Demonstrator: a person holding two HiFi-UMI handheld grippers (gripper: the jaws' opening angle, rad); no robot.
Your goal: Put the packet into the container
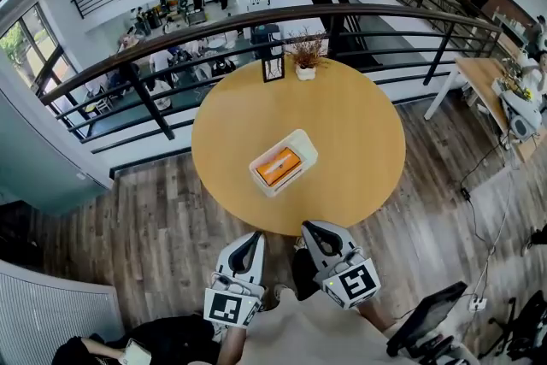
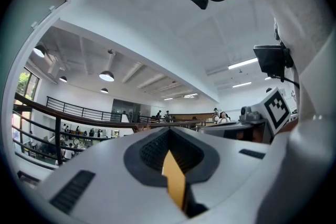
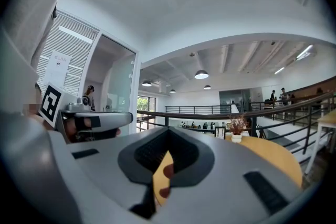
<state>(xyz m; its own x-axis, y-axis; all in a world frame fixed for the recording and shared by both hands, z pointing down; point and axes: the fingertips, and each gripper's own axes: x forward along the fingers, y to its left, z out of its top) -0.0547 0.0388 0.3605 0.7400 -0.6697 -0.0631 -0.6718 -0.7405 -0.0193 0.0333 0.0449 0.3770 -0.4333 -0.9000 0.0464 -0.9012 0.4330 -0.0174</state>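
An orange packet lies flat inside a white rectangular container at the middle of a round wooden table. Both grippers hang near my body, short of the table's near edge and well apart from the container. My left gripper is shut with nothing held; in its own view its jaws meet and point up toward the ceiling and the railing. My right gripper is also shut and empty; its jaws point across toward the table.
A small potted plant and a black lantern frame stand at the table's far edge by a curved dark railing. Another wooden table is at the right. A black device on a stand sits at lower right on the wood floor.
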